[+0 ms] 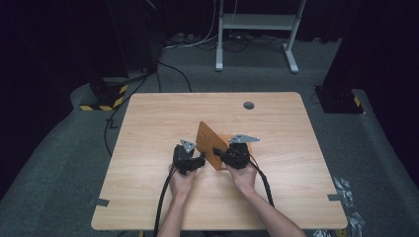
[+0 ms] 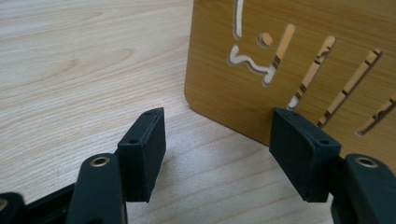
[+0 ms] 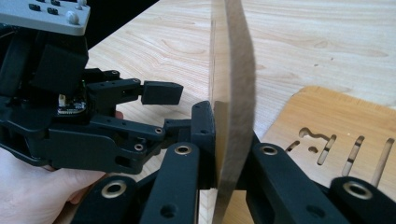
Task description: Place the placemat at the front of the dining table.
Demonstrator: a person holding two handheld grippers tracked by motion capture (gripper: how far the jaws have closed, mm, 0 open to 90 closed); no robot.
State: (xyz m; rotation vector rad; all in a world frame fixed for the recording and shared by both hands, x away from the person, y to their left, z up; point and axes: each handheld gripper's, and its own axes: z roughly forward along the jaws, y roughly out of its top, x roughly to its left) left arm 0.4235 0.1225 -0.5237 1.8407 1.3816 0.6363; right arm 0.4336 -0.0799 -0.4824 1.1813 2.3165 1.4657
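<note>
A slotted wooden board (image 1: 208, 144) stands on edge near the middle of the table (image 1: 148, 197), above a second board (image 3: 327, 121) lying flat at its right. The right gripper (image 3: 219, 140) is clamped on its near edge, holding it upright. The left gripper (image 2: 219, 149), jaws partly apart and empty, sits just left of it. The step looks like steadying the board; next, the left gripper likely has to close on the board's lower corner.

You work at a pale wood-grain rectangular table (image 1: 148, 197) with a round grey cable grommet (image 1: 248, 105) — grey carpet floor (image 1: 59, 163) around it, a white metal frame stand (image 1: 257, 22) beyond, black curtains — dim surroundings.
</note>
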